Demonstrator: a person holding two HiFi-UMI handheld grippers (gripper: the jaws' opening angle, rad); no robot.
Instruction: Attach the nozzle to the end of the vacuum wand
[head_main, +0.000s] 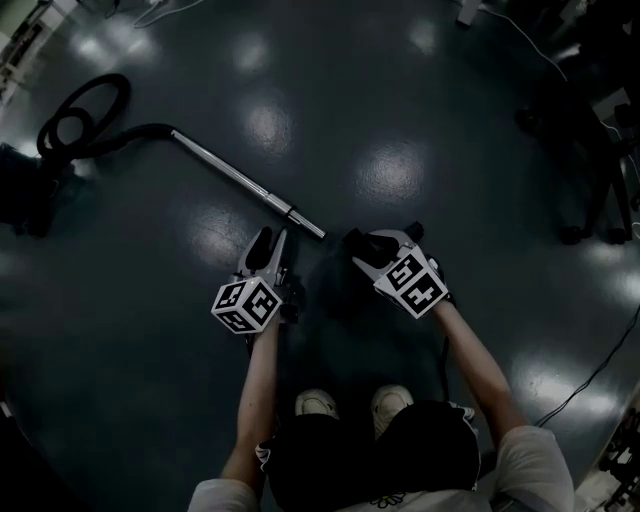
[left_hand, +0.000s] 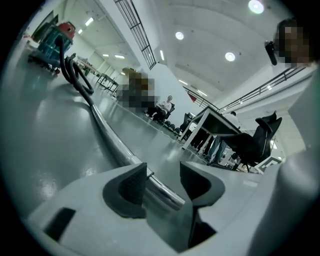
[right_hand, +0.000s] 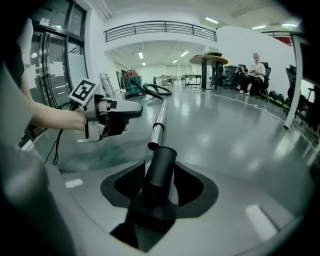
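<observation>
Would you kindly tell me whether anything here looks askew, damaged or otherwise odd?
Nothing stands out. The vacuum wand lies flat on the floor, its hose looped at the far end. The right gripper holds the black nozzle roughly in line with the wand's open end; the left gripper is open near the wand.

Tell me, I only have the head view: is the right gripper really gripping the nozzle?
Observer: Yes, the right gripper is shut on the black nozzle.
Operator: And the left one?
Observer: The left gripper is open, jaws apart around the wand, not clamping it.
Operator: Is the nozzle on yet?
Observer: No; its mouth faces the wand's end with a gap between them.
</observation>
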